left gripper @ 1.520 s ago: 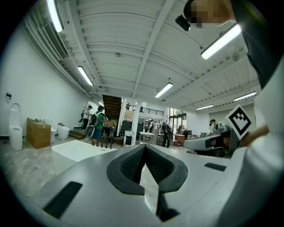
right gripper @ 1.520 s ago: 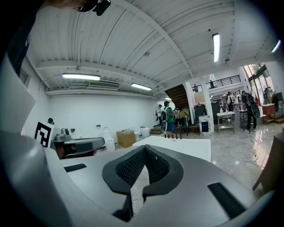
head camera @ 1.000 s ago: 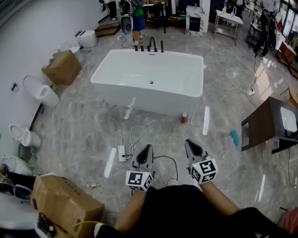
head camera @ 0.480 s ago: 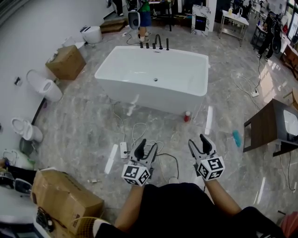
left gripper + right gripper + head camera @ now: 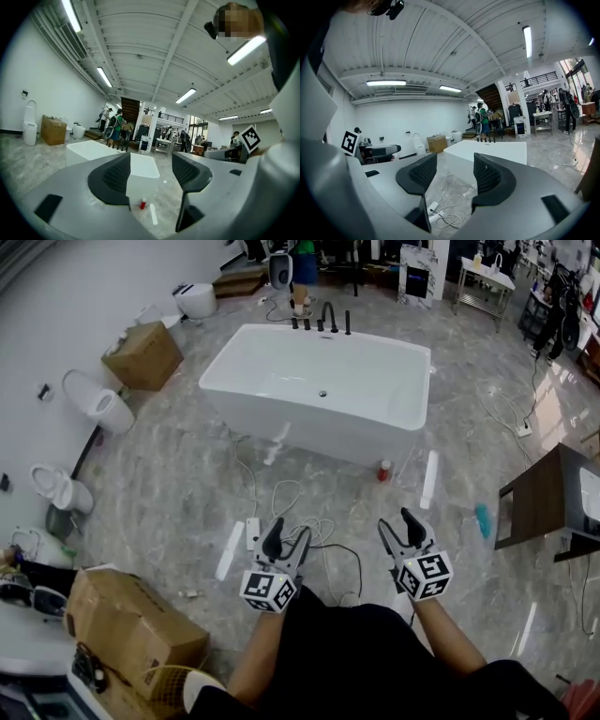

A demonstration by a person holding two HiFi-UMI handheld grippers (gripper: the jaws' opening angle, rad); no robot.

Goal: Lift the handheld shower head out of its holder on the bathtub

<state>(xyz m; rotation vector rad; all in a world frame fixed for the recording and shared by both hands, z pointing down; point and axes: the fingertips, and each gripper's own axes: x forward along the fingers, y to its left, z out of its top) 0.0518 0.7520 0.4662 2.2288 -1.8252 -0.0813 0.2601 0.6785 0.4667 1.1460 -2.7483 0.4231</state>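
A white freestanding bathtub [image 5: 281, 381] stands on the marble floor well ahead of me. Black tap fittings [image 5: 325, 321] rise from its far rim; which of them is the handheld shower head is too small to tell. My left gripper [image 5: 288, 541] and right gripper [image 5: 397, 525] hang side by side over the floor, far short of the tub. Both point toward it. The jaws of both have just been opening and now stand open with nothing between them. The left gripper view shows the tub [image 5: 84, 149] beyond my left gripper [image 5: 151, 165]. The right gripper view shows the tub [image 5: 487, 150] past my right gripper [image 5: 449, 176].
Loose white cables [image 5: 300, 521] and a power strip [image 5: 251, 532] lie on the floor between me and the tub. A red bottle [image 5: 384, 470] and a white strip [image 5: 430, 479] lie by the tub's near right corner. Cardboard boxes [image 5: 145, 354] and toilets [image 5: 98, 409] line the left; a dark table [image 5: 548, 498] stands right.
Both grippers went from shut to open. They sank a little in the head view, and the tub shifted slightly right in that view.
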